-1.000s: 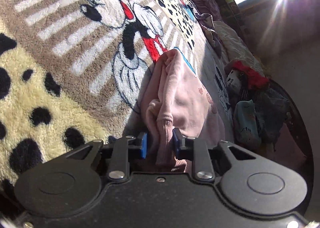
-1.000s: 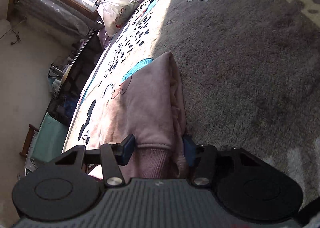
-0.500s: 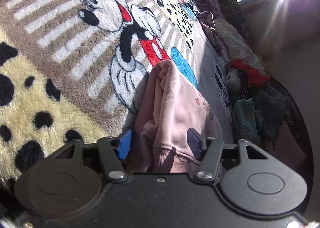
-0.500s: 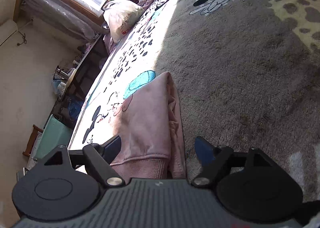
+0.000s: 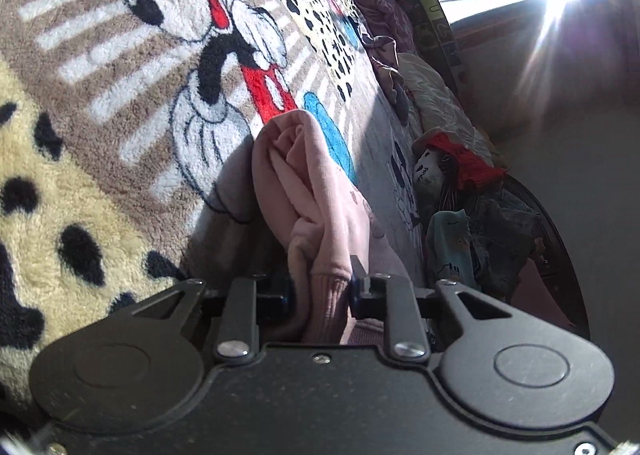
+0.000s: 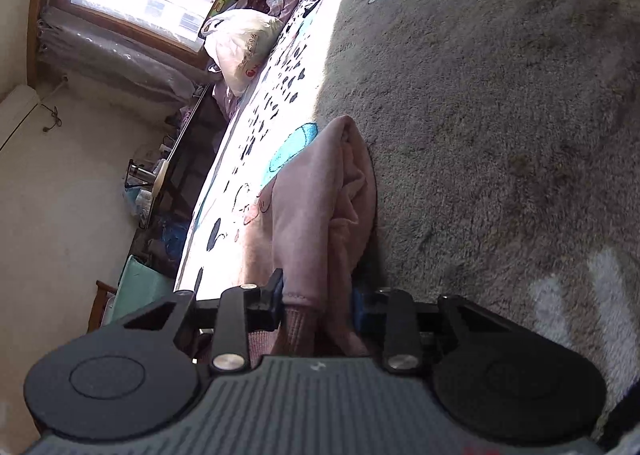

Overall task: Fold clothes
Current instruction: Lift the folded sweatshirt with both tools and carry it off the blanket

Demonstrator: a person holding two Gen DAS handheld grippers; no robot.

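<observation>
A pink sweatshirt (image 5: 316, 191) lies bunched in a long ridge on a cartoon-mouse blanket (image 5: 120, 103). My left gripper (image 5: 320, 289) is closing, and its blue pads pinch the ribbed hem of the garment. In the right wrist view the same pink sweatshirt (image 6: 320, 211) runs away from the camera over the grey part of the blanket (image 6: 500, 115). My right gripper (image 6: 318, 297) is closing too, with its pads pressed on the ribbed hem at the other end. The cloth below each pair of jaws is hidden by the gripper bodies.
A heap of clothes and a rag doll (image 5: 448, 175) sits beyond the bed's right edge. Crumpled purple bedding (image 5: 376, 11) lies along the headboard. A white plastic bag (image 6: 240, 47) rests near the window, with a green stool (image 6: 136, 291) and clutter on the floor at left.
Both grippers opened wide half a second ago, letting go of the hem, and have now closed on it again. The sweatshirt is bunched into a tighter ridge.
</observation>
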